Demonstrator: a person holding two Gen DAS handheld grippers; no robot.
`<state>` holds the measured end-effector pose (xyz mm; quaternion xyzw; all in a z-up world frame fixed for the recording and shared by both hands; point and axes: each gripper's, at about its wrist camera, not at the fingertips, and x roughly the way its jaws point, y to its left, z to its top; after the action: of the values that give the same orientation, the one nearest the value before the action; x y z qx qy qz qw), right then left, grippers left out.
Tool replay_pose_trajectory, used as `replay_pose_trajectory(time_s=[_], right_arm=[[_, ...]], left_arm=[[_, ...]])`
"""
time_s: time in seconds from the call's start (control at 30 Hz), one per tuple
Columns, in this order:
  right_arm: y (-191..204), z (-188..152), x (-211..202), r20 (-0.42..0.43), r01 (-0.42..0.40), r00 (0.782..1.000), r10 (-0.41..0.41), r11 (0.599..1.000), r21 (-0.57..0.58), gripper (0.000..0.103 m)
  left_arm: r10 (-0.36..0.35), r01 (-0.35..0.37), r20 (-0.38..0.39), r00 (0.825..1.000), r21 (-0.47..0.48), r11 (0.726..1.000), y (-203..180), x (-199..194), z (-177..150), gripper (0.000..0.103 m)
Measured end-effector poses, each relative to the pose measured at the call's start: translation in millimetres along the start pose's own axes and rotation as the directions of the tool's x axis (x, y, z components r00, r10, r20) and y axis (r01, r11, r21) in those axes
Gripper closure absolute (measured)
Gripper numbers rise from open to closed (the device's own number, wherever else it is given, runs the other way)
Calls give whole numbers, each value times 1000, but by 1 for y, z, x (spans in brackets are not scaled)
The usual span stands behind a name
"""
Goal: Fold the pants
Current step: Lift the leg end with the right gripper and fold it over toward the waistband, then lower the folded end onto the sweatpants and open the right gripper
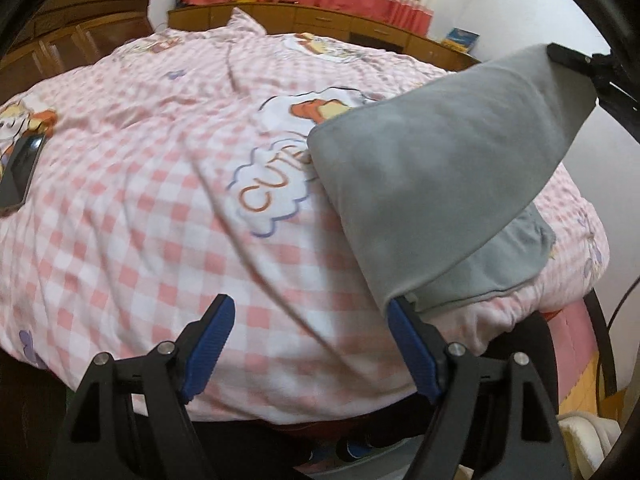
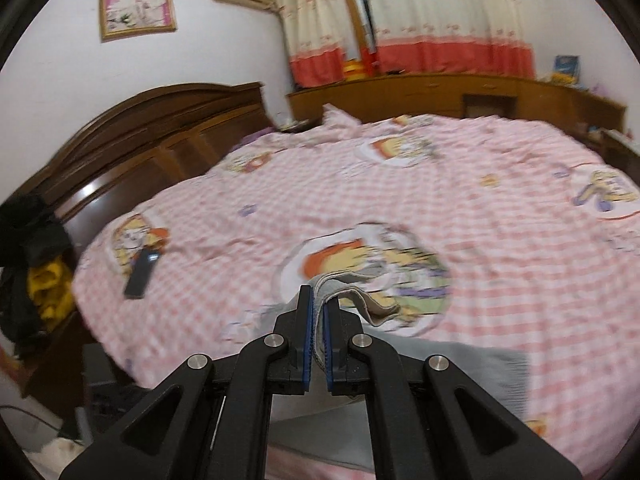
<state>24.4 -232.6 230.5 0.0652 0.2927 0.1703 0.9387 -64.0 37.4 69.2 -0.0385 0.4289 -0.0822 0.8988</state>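
The grey pants [image 1: 440, 168] hang over the pink checked bed cover [image 1: 132, 184], lifted at the upper right by my right gripper [image 1: 576, 60]. A lower layer [image 1: 492, 260] lies flat near the bed's edge. My left gripper [image 1: 310, 320] is open, its jaws wide apart; its right finger [image 1: 404, 328] touches the pants' near corner. In the right wrist view my right gripper [image 2: 318, 308] is shut on the pants' waistband [image 2: 352, 292], with grey cloth [image 2: 460, 364] hanging below it.
A black phone [image 1: 22, 172] lies on the bed at the left; it also shows in the right wrist view [image 2: 142, 272]. A wooden headboard [image 2: 140, 136] and low cabinets [image 2: 440, 92] border the bed. Dark and yellow clothes [image 2: 36, 276] pile at the left.
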Motion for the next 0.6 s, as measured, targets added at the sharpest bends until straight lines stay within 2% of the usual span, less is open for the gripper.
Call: replay_pose_trajectory(time_s=[0.13,0.23,0.37,0.5,0.6], right_arm=[[-36,-10,-9,-7,86,996,-86,996,11,98],[-68,-28,-2,-55,145,988,-143,989,42,98],[-102,-59,20,-127,177,978,-167,982,71,98],[-132,-98,50,-237,239,948,-214,967,82,98],[-147,-123,61,-293,258,931,-217,960,108,98]], left_arm=[[18,-17,-14,1000,44,999,-11,6,0,21],[15,-14,-29,999,47,999,-15,11,0,21],[15,-13,-43,999,47,999,-18,16,0,21],[9,-6,-56,998,45,999,-21,20,3,21],[17,-14,-56,998,55,998,-23,23,7,21]])
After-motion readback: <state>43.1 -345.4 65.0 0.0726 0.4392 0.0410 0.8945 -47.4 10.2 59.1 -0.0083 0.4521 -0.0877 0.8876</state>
